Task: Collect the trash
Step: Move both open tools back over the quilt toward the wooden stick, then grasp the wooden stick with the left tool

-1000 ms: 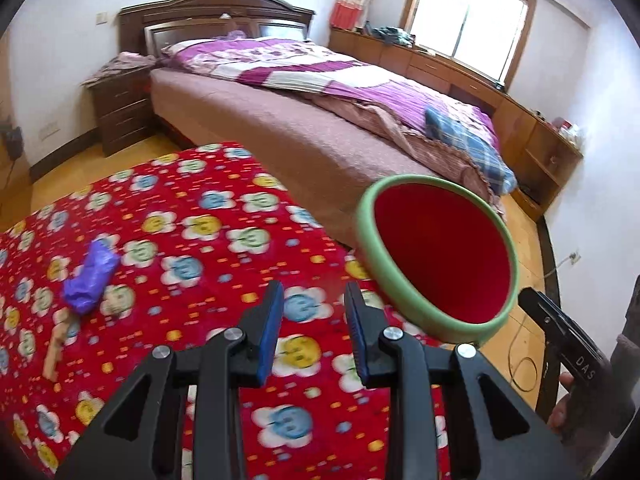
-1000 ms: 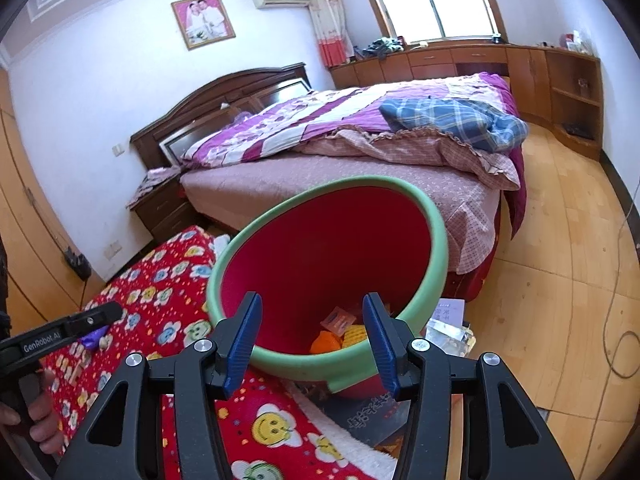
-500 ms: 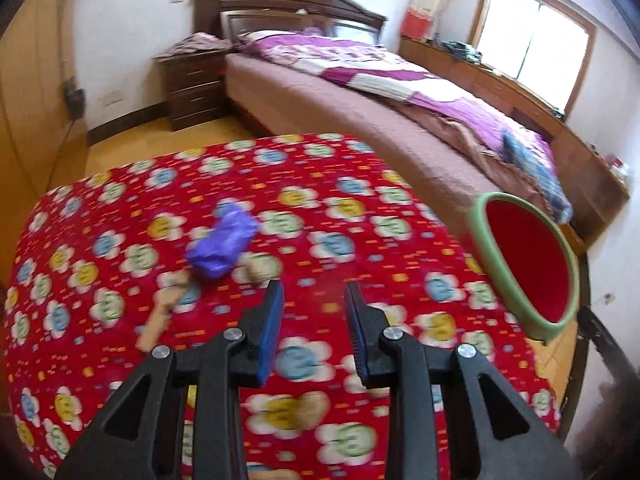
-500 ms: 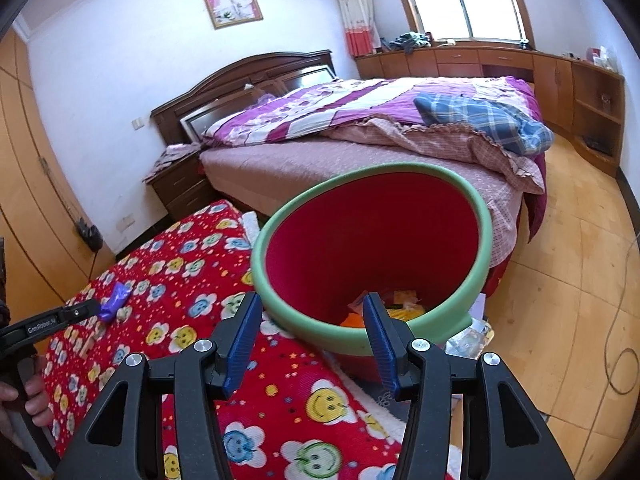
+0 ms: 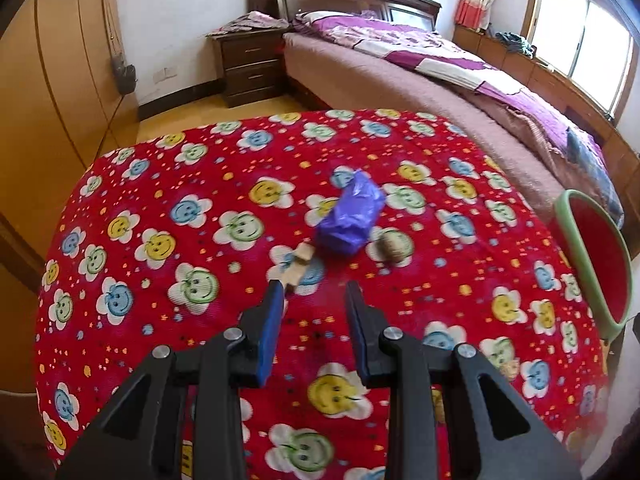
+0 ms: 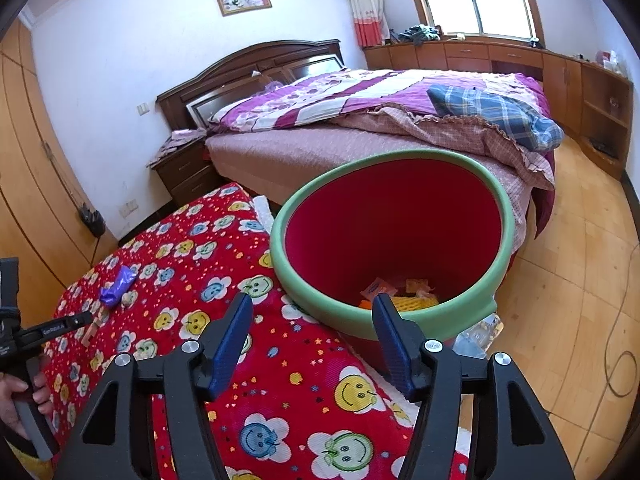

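In the left wrist view the left tool (image 5: 313,294) hangs over the red cloth with smiling flowers (image 5: 168,216) that covers the worktop, its jaws a little apart and pinching nothing. One second ago this view showed the red bin with the green rim (image 5: 592,264) large at about 2 o'clock and the purple wrapper (image 5: 352,216) small at 9 o'clock; now the wrapper lies just past the fingertips, near 12 o'clock, and the bin has slid out to the edge at 3 o'clock. A small wooden piece (image 5: 298,268) lies at the wrapper's near end, almost at the tip of the left finger, and a round beige bit (image 5: 390,246), maybe a nut shell, sits just beside the wrapper at its 4 o'clock. In the right wrist view the right tool (image 6: 313,306) stands spread before the bin (image 6: 460,316) and has just been opening wider than a second ago, with nothing between its jaws. Orange and yellow trash (image 6: 400,294) lies on the bin's bottom. The bin stands beside the worktop's edge, in front of the bed (image 6: 360,120). A hand (image 6: 16,400) holds the left tool at 8 o'clock.
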Available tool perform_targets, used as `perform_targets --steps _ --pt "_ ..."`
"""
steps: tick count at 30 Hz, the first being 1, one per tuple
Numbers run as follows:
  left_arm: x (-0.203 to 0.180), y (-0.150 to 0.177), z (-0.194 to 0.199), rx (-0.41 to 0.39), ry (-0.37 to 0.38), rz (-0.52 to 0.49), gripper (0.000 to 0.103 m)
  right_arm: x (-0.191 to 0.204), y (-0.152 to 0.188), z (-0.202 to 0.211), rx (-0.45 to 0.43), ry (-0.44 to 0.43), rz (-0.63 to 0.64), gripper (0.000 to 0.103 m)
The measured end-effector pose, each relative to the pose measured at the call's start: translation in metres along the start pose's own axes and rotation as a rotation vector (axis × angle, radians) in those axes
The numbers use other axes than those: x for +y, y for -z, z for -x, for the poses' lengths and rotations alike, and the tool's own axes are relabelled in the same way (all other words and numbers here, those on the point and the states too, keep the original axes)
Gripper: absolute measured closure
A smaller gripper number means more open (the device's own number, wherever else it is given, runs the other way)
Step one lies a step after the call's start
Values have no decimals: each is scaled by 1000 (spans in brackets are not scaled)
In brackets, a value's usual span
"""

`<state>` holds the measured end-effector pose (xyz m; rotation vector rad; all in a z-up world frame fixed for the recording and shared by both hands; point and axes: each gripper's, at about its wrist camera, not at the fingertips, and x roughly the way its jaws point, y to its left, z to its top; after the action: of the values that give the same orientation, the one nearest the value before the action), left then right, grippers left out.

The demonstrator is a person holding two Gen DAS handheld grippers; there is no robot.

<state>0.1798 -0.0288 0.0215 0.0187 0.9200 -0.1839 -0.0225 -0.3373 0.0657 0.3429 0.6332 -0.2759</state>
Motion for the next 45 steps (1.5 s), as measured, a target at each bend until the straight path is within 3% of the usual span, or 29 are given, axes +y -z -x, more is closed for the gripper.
perform_targets --steps 15,25,26,29,31,35,45 --pt "14 5 -21 41 -25 3 68 10 5 -9 37 -3 20 39" --pt "10 6 -24 6 -42 -21 68 17 6 -13 53 -7 31 39" --pt "11 6 -24 3 -43 -20 69 18 7 -13 56 -9 34 39" --pt "12 6 -23 -6 -37 -13 88 22 8 -13 61 -14 42 39" --pt "16 7 -22 -4 -18 2 92 25 8 -14 64 -16 50 39" --pt "26 6 -19 -3 2 36 93 38 7 -16 75 -34 74 39" --pt "81 -9 -5 -61 -74 129 93 85 0 -31 135 -121 147 39"
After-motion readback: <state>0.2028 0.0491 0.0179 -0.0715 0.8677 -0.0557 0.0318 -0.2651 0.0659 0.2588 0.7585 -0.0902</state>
